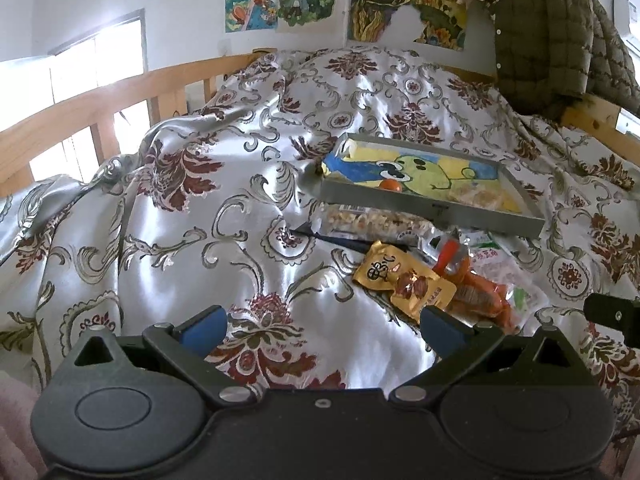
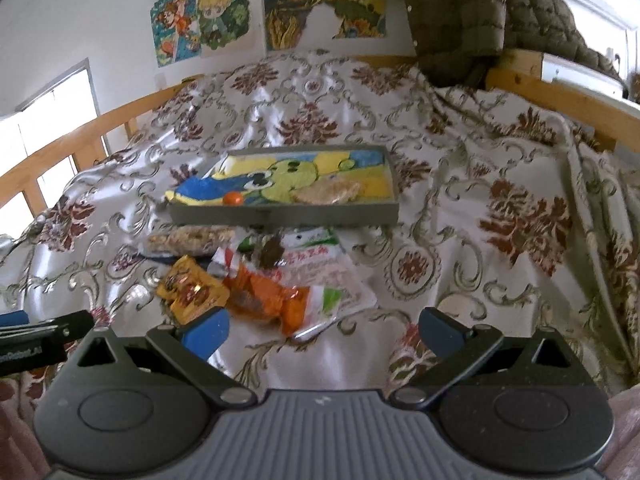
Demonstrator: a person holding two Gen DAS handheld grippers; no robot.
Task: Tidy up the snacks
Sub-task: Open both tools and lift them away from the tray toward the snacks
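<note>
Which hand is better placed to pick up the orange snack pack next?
Probably the right. The orange pack lies just beyond the right gripper, between its open fingers. The left gripper points mostly at bare bedspread.

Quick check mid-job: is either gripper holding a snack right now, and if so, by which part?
Nothing is held. The left gripper and right gripper both stand open over the bedspread, short of the snack pile.
</note>
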